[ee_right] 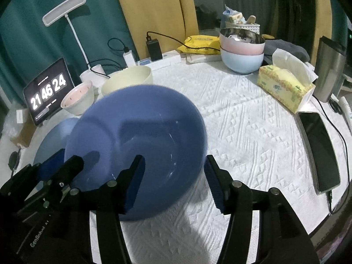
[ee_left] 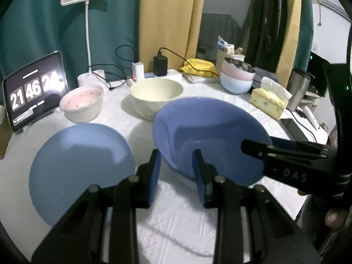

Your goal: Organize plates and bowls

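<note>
- Closest to the lens, my left gripper (ee_left: 176, 154) is keeping its blue-padded fingers (ee_left: 155, 171) narrow. They are closing on the near rim of the blue bowl (ee_left: 209, 136), one pad outside the wall and one inside.
- My right gripper (ee_right: 175, 157) is standing wide. One finger (ee_right: 134, 176) is reaching inside the blue bowl and the other is hanging outside its right wall, and neither pad is pressing on it.
- On the right gripper's black body I am reading "DAS", seen from the left wrist. On the left gripper's body, seen from the right wrist, I am reading "GenRobot" in white, with further letters too dim to make out.
- The blue bowl is tilting above the white tablecloth (ee_right: 253, 132). Its left edge is overlapping the blue plate (ee_left: 77, 165) from the right wrist's view, and I cannot tell whether its base is touching the cloth.
- Behind it the cream bowl (ee_left: 156, 94) and the pink-lined bowl (ee_left: 81, 103) are sitting side by side, and the stacked bowls (ee_left: 236, 77), pink on pale blue, are standing at the far right.
- The tablet (ee_left: 33, 92) is showing "21 46 24".
- The tissue box (ee_right: 283, 88) is carrying print too small for me to read, and a phone (ee_right: 319, 149) is lying dark beside it.
</note>
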The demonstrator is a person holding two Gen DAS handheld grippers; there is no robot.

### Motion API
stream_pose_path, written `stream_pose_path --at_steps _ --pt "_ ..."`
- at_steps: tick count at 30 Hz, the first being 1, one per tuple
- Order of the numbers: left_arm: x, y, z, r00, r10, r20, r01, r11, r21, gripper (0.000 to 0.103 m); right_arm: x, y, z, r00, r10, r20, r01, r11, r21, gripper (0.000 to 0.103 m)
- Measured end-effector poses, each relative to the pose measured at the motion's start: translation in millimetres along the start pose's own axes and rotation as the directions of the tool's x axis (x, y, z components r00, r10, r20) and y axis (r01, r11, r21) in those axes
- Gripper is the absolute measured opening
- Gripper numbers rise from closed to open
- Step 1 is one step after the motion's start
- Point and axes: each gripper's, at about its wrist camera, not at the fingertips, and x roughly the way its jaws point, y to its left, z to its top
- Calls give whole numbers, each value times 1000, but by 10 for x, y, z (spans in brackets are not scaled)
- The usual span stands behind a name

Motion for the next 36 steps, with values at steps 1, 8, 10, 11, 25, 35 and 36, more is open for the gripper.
stream_pose_path --at_steps 1,8,10,11,25,35,36 --pt "-12 7 8 1000 3 4 -3 1000 -1 31 -15 -3 11 1000 -2 7 2 1000 1 59" --pt "-81 69 64 1000 17 23 -17 1000 -11 31 -70 -6 72 1000 -3 27 3 1000 1 59" --pt "-93 84 90 999 22 27 -21 1000 -13 31 -84 -5 98 999 -1 32 1 1000 0 59" --pt "-97 95 101 999 24 29 -23 1000 -14 31 -90 -7 112 999 -1 34 1 1000 0 59" --pt "-93 262 369 996 75 55 -72 997 -41 34 -107 33 393 998 15 68 -14 1000 -16 59" --pt "-30 357 612 993 86 83 -82 995 -49 45 -49 68 619 996 23 89 -20 999 -31 59" --pt "-26 362 637 993 86 86 -82 996 -47 45 -42 70 648 995 24 92 -21 999 -33 59"
